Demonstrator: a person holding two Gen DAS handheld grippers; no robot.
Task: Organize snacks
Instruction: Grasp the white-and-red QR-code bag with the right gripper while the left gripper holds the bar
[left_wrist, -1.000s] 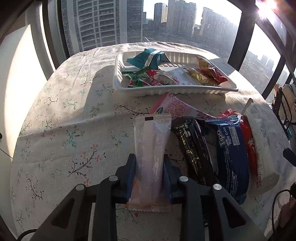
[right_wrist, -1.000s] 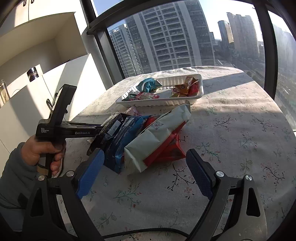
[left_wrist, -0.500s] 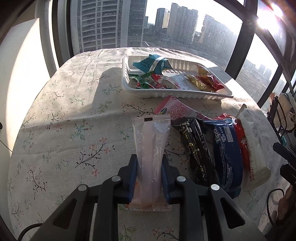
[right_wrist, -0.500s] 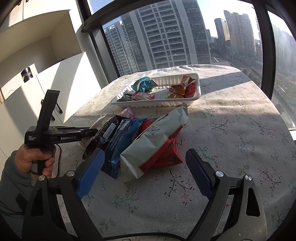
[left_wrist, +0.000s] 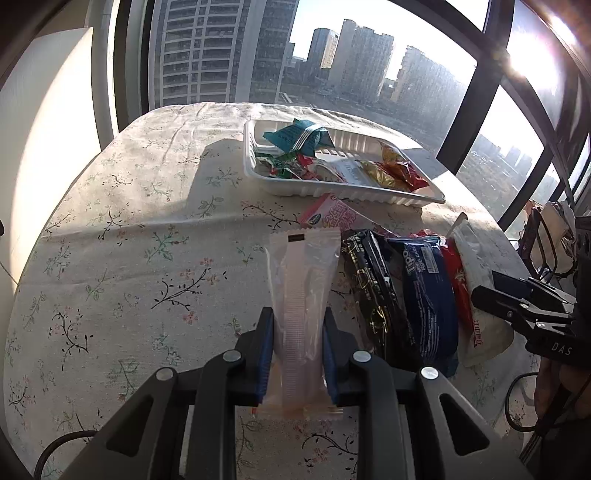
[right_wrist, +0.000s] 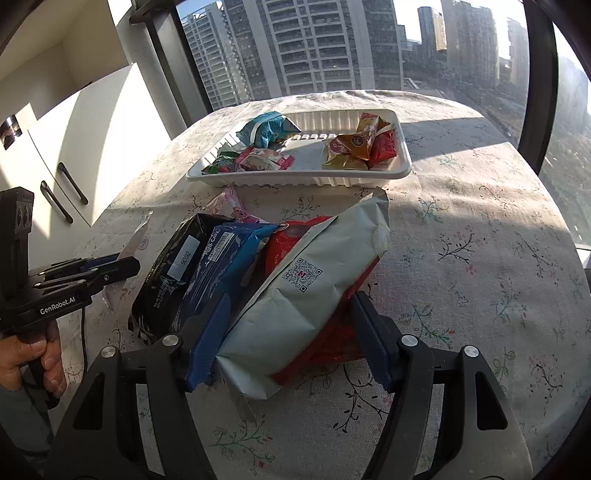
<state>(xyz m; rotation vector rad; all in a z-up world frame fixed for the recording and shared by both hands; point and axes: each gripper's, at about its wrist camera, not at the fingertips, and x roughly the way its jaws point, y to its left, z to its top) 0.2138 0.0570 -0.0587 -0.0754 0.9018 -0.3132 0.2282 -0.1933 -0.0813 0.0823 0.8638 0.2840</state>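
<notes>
Two grippers work over a round table covered with a floral cloth. The left gripper is clamped narrowly on a clear pinkish wrapper, its blue pads pressing both long sides near the lower end; a small dark label at the wrapper's far end is too small to read. In the right wrist view the same tool shows at the left edge, held by a hand, with "GenRobot.AI" in white on its black body.

The right gripper has just been closing, and a pale grey-green bag with a red bag under it lies between its jaws. The left pad touches the grey-green bag's side; whether the right pad presses on the red bag I cannot tell. The grey-green bag carries a printed QR code. In the left wrist view the right tool's body reads "DAS".

Beside these lie a blue packet marked "Tipo" and a black packet with gold print; a white sticker on the black one is not legible. A pink packet with pink characters lies between this pile and the tray.

The white ribbed tray sits at the far side of the table, holding a teal pack, small red and green sweets and gold and red pouches.
</notes>
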